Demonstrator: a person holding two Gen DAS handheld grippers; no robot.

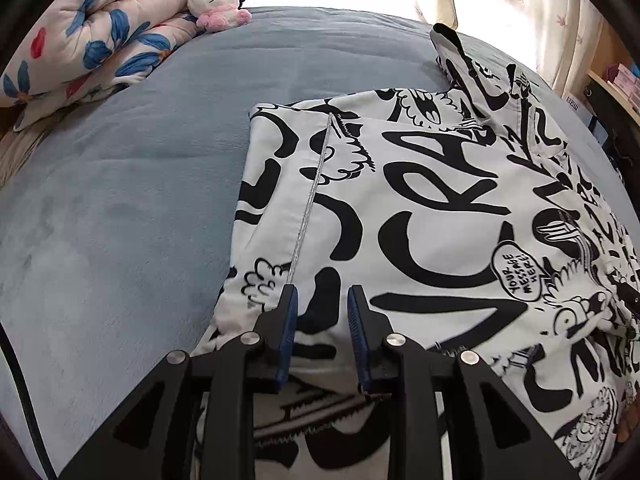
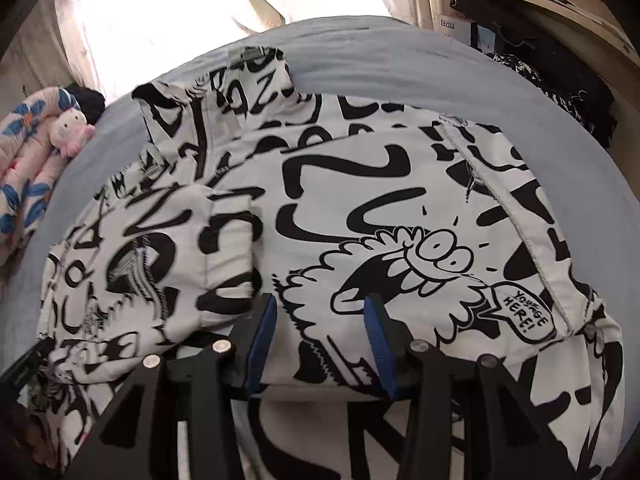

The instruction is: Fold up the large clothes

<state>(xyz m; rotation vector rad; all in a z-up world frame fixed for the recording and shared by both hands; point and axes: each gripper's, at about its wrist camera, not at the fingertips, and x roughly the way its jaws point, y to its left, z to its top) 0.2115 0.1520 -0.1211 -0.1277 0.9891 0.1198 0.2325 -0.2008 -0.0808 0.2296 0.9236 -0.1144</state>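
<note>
Garment [image 1: 440, 208] print reads "YOUR MESSAGE HERE!" in a speech bubble [image 1: 519, 273].

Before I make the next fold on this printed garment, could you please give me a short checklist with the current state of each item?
1. Left gripper open, nothing pinched: ok.
2. Right gripper open, nothing pinched: ok.
3. Printed garment lies on the blue bedspread, side panels already folded in: ok.
4. Fabric flat: not ok; the sleeve at the far end sticks up and folds bunch on the left.
5. Plush toy and floral quilt lie apart from the garment: ok.
6. Near hem position under the fingers: cannot tell, it is hidden.
</note>
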